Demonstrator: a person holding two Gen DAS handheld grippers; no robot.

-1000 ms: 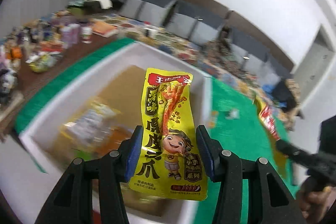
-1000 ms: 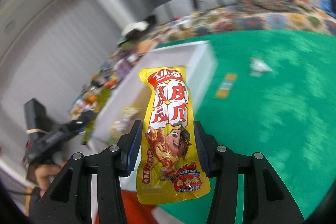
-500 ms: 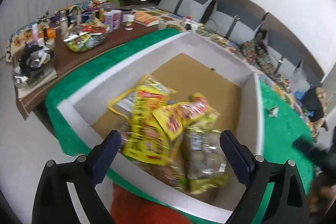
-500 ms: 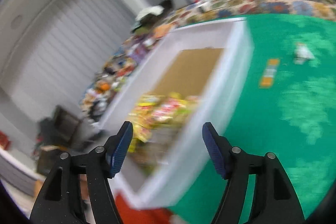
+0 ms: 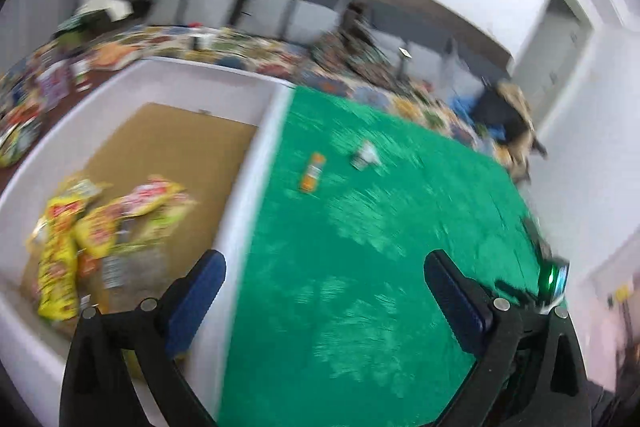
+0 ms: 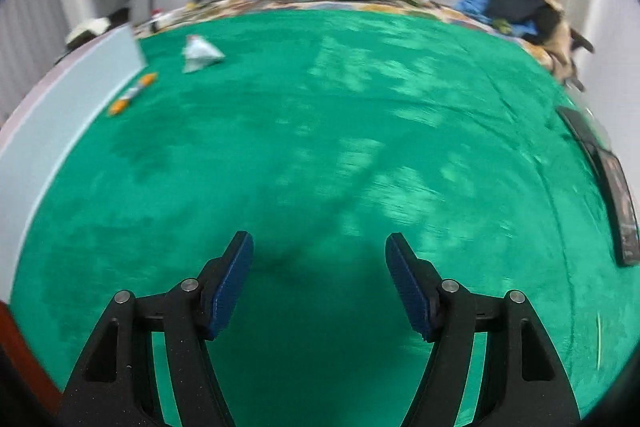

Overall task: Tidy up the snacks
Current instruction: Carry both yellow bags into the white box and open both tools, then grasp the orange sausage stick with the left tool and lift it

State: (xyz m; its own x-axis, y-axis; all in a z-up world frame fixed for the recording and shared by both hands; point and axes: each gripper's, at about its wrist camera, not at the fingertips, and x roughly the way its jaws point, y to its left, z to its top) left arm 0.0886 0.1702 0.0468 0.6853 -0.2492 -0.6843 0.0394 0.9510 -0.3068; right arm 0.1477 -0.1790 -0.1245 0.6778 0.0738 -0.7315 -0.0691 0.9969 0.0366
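Several yellow snack packets (image 5: 76, 235) lie heaped in the near corner of a white box (image 5: 256, 163) with a cardboard floor, seen blurred in the left wrist view. My left gripper (image 5: 324, 263) hangs over the green cloth (image 5: 380, 247) just right of the box wall. Its jaws are opening wide and nothing is between them. My right gripper (image 6: 319, 241) is open and empty low over the green cloth (image 6: 340, 131), with the box wall (image 6: 60, 115) off to its left.
A small orange packet (image 5: 313, 173) (image 6: 132, 95) and a crumpled white wrapper (image 5: 366, 155) (image 6: 200, 51) lie on the cloth near the box. A flat dark object (image 6: 616, 195) sits at the cloth's right edge. Cluttered patterned surfaces lie beyond.
Both grippers let go of their yellow packets, which now lie in the box. Both have opened and swung right, away from the box, over the green cloth.
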